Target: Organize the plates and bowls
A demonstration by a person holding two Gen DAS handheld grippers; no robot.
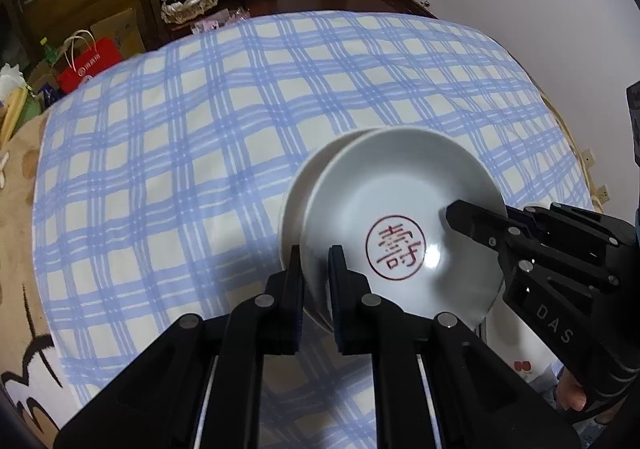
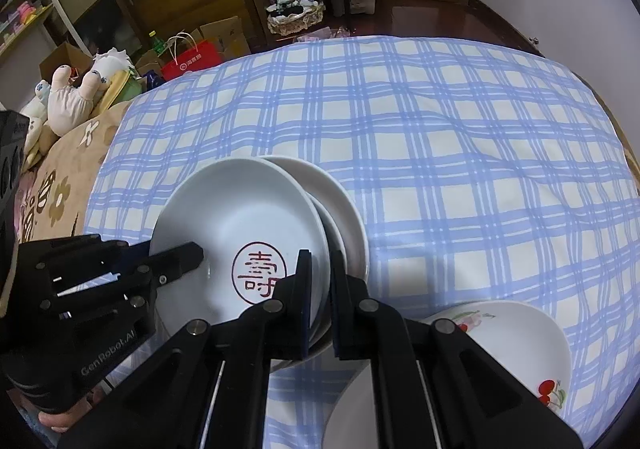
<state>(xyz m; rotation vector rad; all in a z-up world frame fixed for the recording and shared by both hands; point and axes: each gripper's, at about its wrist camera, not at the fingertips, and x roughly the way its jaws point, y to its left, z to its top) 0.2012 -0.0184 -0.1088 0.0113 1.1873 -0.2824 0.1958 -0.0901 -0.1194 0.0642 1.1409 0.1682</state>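
A white plate with a red round character mark (image 1: 400,217) (image 2: 236,221) is tilted over a second white plate (image 1: 296,189) (image 2: 340,205) on the blue checked cloth. My left gripper (image 1: 316,269) is shut on the marked plate's left rim; it also shows in the right wrist view (image 2: 192,253). My right gripper (image 2: 320,273) is shut on the same plate's right rim; it also shows in the left wrist view (image 1: 452,215). A white bowl with cherry print (image 2: 520,349) sits at the near right.
The blue checked cloth (image 1: 240,129) (image 2: 460,137) covers the bed. A floral brown blanket (image 2: 52,193) and soft toys (image 2: 76,97) lie at the left. A red bag (image 1: 90,63), boxes and a basket (image 2: 296,17) stand on the floor beyond.
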